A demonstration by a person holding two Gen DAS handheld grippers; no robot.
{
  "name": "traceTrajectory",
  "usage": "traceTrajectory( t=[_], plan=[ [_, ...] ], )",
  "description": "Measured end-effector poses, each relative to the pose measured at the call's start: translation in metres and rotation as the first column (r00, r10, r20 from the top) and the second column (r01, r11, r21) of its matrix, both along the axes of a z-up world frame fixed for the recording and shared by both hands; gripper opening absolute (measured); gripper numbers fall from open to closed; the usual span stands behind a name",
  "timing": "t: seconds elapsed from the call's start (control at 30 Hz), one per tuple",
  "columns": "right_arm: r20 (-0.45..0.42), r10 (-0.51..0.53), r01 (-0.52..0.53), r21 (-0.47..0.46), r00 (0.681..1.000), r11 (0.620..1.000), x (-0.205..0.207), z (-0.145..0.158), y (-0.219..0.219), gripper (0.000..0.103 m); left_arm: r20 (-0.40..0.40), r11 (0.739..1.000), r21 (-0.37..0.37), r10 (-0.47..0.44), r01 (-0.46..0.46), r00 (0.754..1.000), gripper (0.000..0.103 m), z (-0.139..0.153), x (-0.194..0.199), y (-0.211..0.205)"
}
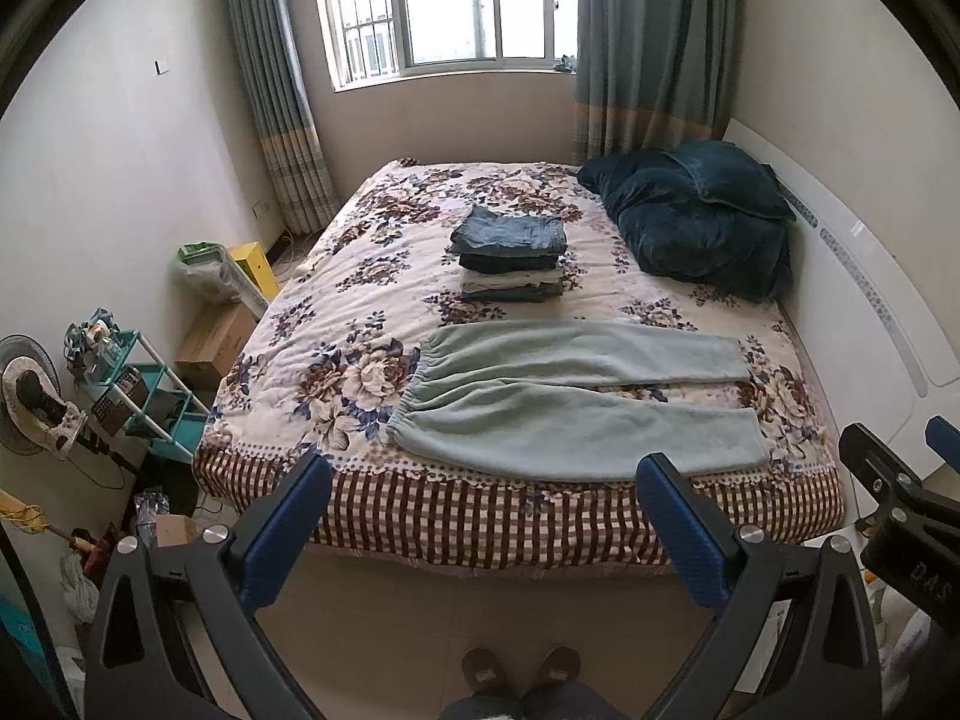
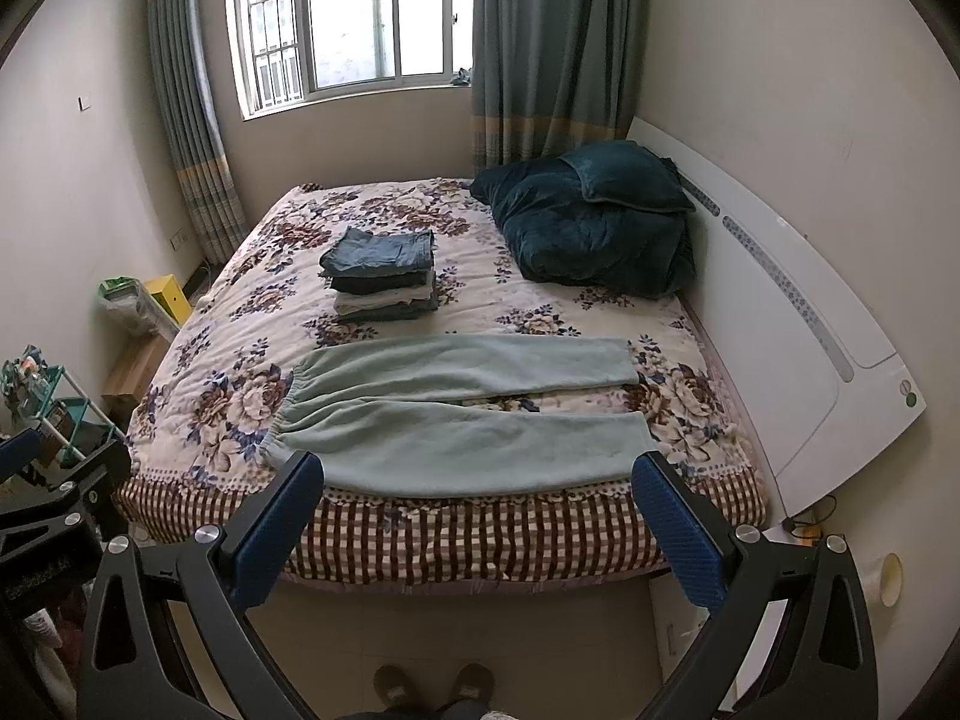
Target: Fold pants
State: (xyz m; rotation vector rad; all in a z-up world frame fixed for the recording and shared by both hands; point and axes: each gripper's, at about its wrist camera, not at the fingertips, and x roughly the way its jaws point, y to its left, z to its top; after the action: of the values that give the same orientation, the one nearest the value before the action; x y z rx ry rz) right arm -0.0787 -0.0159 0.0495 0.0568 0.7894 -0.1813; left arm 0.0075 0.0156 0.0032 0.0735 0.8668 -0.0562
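left gripper [image 1: 483,516]: jaws spread wide, empty, above the floor short of the bed [image 1: 384,516] | right gripper [image 2: 480,516]: jaws spread wide, empty | pants [image 1: 576,402]: flat near the bed's front edge, legs apart, waistband left | folded stack [image 1: 510,255]: behind pants

Stack of folded dark denim and pale garments [image 1: 509,255]: lower layers covered by the top piece, so the count cannot be told. Person's brown slippers [image 2: 433,684] and grey trouser legs: cut off by the bottom edge. Teal plastic shelf rack [image 1: 141,396] beside the floral-quilted bed [image 1: 336,324]: contents too small to identify; the other claw [image 1: 900,504] is cropped at the right edge.
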Motion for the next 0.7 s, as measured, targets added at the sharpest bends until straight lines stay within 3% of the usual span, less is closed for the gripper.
traceTrajectory(
  t=[0.7],
  plan=[
    [-0.01, 0.005, -0.005, 0.0, 1.0, 1.0, 0.004, 0.0002, 0.003, 0.103, 0.002, 1.0, -0.001, -0.001, 0.001, 1.0, 0.103, -0.0028, 0.0024, 0.0057]
  ],
)
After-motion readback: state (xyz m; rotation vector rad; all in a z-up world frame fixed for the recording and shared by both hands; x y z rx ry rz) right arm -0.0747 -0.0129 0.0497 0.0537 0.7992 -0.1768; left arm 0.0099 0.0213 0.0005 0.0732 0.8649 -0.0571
